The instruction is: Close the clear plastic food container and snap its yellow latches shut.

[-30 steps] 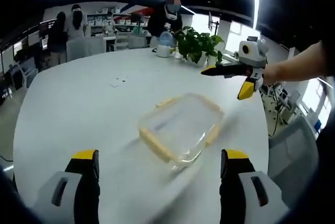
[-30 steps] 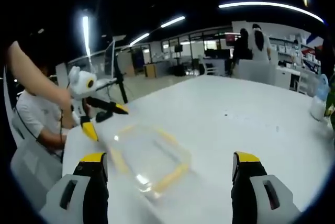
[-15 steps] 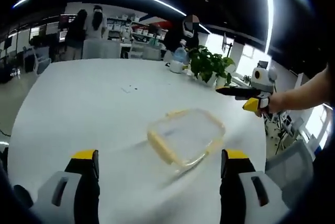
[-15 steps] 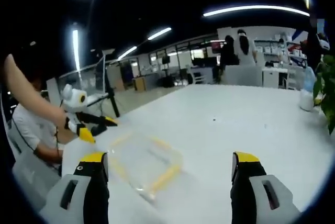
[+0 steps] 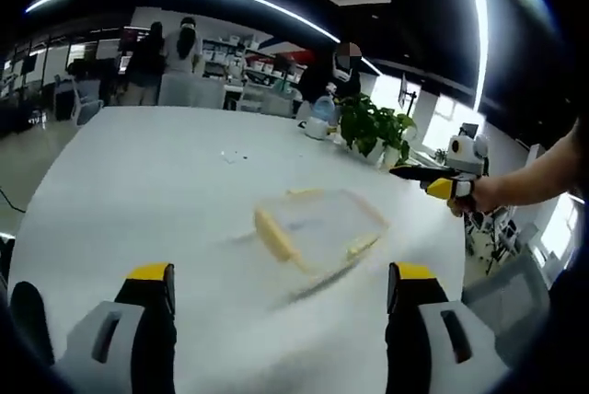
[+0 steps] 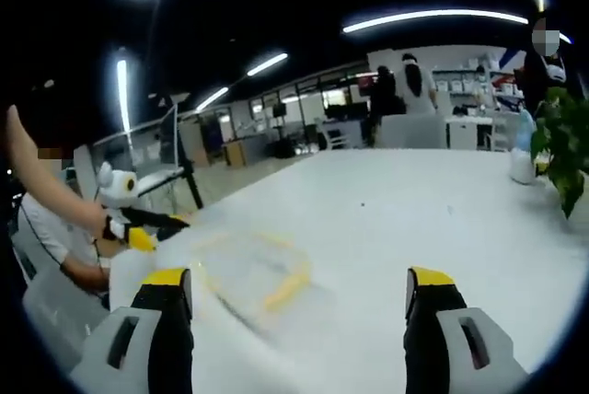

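A clear plastic food container point(image 5: 317, 233) with yellow latches lies on the white table point(image 5: 138, 182), well ahead of my left gripper point(image 5: 276, 297), which stands open with nothing between its jaws. My right gripper point(image 5: 433, 178) appears at the right of the left gripper view, held by a hand beyond the container. In the right gripper view the container point(image 6: 253, 270) lies ahead and to the left of my open right gripper point(image 6: 299, 307). My left gripper point(image 6: 152, 228) appears at the left there. The picture is too blurred to tell how the lid sits.
A potted plant point(image 5: 368, 127) and a water bottle point(image 5: 319, 118) stand at the table's far edge. People point(image 5: 166, 58) stand by desks and chairs beyond the table. A seated person point(image 6: 55, 237) is at the left of the right gripper view. A grey chair point(image 5: 502, 293) stands by the table's right edge.
Both views have tilted upward, so the container sits lower and flatter in them. The container stays on the table. Both grippers stay open.
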Demonstrator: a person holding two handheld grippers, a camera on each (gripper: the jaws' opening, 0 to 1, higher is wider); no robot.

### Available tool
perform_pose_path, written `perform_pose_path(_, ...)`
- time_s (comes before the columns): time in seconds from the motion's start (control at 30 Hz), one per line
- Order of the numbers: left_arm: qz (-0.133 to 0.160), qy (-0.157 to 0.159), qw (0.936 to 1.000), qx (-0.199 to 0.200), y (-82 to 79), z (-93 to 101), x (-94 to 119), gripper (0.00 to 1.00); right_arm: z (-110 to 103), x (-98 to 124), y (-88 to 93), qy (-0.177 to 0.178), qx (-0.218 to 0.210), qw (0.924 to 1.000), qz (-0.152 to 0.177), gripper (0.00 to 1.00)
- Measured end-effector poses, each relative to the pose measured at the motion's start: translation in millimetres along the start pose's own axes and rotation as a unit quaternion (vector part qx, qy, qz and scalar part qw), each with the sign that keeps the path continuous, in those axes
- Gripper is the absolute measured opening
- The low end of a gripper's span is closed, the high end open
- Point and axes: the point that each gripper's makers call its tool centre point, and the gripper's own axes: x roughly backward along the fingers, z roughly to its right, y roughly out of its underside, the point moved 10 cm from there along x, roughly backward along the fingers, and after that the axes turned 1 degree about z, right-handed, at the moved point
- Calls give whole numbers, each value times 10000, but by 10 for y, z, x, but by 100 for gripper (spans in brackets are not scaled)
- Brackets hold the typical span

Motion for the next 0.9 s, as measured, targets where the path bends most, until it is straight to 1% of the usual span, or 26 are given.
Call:
perform_pose_path(0.13,-12,-26,10000,53,60,7,58,96,-24,73,25,49,-52,10000,61,97)
perform_pose_path(0.27,13,-41,10000,48,79,53,98,96,-86,142,27,101,-17,9998,148,96)
perform_pose_path(0.33,95,-74,9999,83,84,67,116,96,-116,170,48,91,-46,9998,170,96)
perform_pose_path(0.47,151,-118,9997,122,103,72,151,95,-147,212,66,115,-92,9996,242,96)
perform_pose_path(0.53,259,-122,9995,139,100,73,188,93,-170,241,68,130,-90,9995,260,96)
perform_pose_path(0.57,372,-112,9992,98,92,79,212,93,-177,253,68,130,-80,9995,271,96)
perform_pose_path(0.6,426,-123,9990,49,90,83,226,93,-183,264,67,134,-78,9995,275,96)
perform_pose_path(0.63,457,-117,9988,-118,92,89,246,93,-187,279,70,141,-58,9995,285,96)
perform_pose_path(0.77,477,-77,9988,-116,128,100,312,91,-220,330,96,115,-7,9996,264,97)
perform_pose_path(0.9,475,-65,9986,-226,212,99,390,89,-266,374,147,85,57,9997,205,97)
